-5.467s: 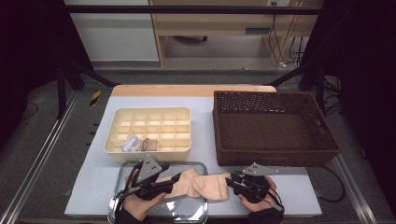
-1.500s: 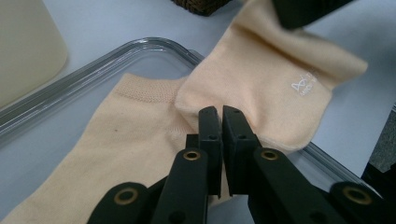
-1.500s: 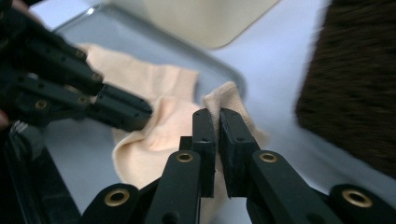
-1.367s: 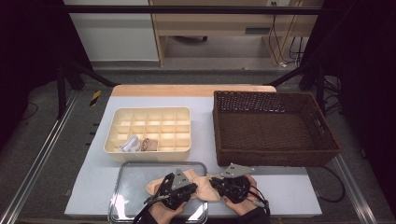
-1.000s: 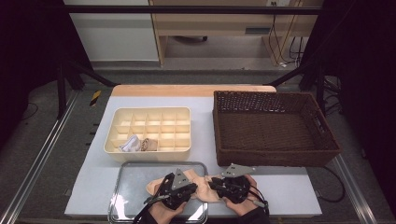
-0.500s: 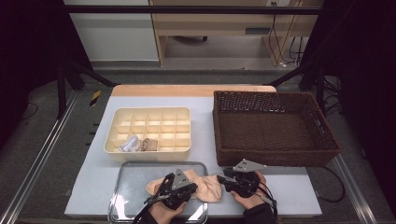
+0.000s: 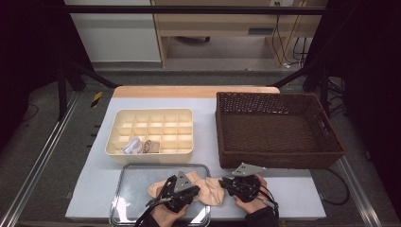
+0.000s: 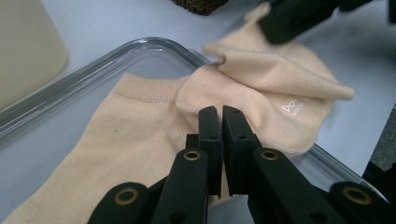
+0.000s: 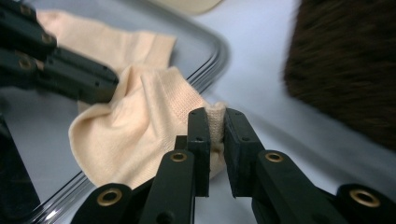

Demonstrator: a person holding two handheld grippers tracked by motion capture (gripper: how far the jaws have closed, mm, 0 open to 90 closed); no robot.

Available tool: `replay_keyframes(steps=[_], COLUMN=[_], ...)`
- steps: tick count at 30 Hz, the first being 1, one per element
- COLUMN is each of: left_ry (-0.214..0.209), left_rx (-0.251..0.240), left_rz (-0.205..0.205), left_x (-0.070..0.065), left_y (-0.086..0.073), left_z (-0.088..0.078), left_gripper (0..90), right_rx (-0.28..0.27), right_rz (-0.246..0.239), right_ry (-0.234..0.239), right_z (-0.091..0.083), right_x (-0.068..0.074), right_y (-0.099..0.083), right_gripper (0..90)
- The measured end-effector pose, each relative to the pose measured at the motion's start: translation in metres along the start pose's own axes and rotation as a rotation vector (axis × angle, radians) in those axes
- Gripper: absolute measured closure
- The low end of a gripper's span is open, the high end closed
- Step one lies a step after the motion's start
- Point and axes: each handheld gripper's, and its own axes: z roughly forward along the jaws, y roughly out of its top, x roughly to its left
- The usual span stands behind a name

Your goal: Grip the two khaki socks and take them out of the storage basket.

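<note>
The left gripper is closed and pins the thin beige fabric sock on the clear plastic tray, near the front edge of the white table. The right gripper has just been closing its jaws and now they pinch the sock's other end, beyond the tray edge. Compared with half a second ago, this end is gripped again, so the sock probably can now be folded or pulled flat.

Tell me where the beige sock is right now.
In the high view the beige sock lies at the table's near edge, half over the clear tray's right rim, pinched between the left claw and right claw, below the wicker basket.
</note>
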Motion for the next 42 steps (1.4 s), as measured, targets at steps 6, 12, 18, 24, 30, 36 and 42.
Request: replay_keyframes(steps=[6, 12, 18, 24, 30, 36, 42], left_ry=[0.000, -0.005, 0.004, 0.040, 0.047, 0.069, 0.093], left_rx=[0.000, -0.002, -0.085, -0.127, -0.079, -0.004, 0.019], left_rz=[0.000, -0.013, -0.052, -0.084, -0.079, -0.078, -0.077], left_x=[0.000, 0.001, 0.007, 0.015, 0.012, 0.009, 0.006], left_y=[0.000, 0.001, 0.011, 0.016, 0.016, 0.013, 0.010], left_z=[0.000, -0.001, -0.020, -0.027, -0.011, 0.004, 0.009], left_gripper=[86.3, 85.9, 78.0, 67.7, 63.2, 69.7, 82.8], right_rx=[-0.016, 0.019, -0.021, -0.016, 0.012, 0.045, 0.057], right_rz=[0.088, 0.134, 0.115, 0.149, 0.125, 0.119, 0.092], right_ry=[-0.148, -0.205, -0.203, -0.179, -0.160, -0.146, -0.144], right_z=[-0.034, -0.030, -0.033, -0.034, -0.029, -0.025, -0.023], right_x=[-0.016, -0.028, -0.035, -0.044, -0.041, -0.039, -0.035], right_y=[-0.008, -0.016, -0.016, -0.022, -0.025, -0.027, -0.026], right_gripper=[81.0, 72.2, 70.0, 67.2, 64.3, 69.7, 82.6])
